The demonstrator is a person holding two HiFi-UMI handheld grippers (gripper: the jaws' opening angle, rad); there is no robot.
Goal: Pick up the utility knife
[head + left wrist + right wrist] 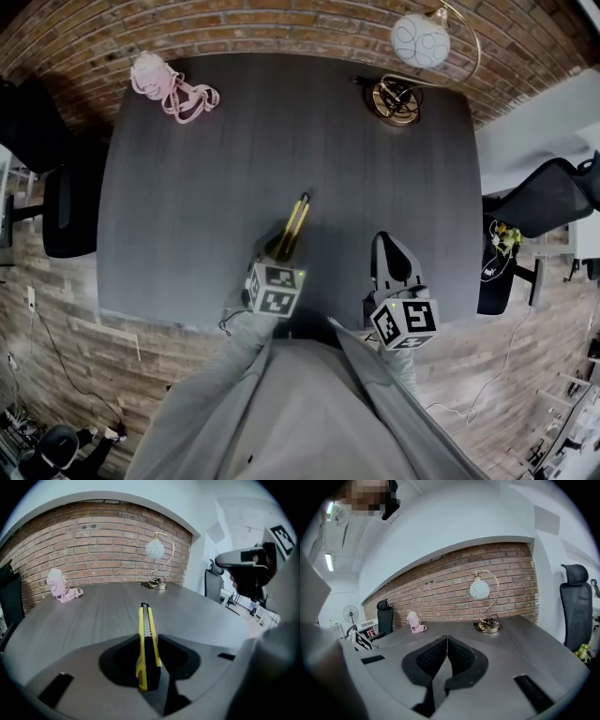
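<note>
A dark grey table with a fine wood grain and rounded corners was seen, its far edge set close to a brick wall. Near the far left corner a pink bundle was laid directly on the top: a rounded lump with looped straps spread out from it along the far edge. Near the far right corner a lamp was stood upright on a round golden base, with a dark cord coiled on that base. Its thin golden stem was curved up and over to a white globe shade. Bundle and lamp were placed well apart.
</note>
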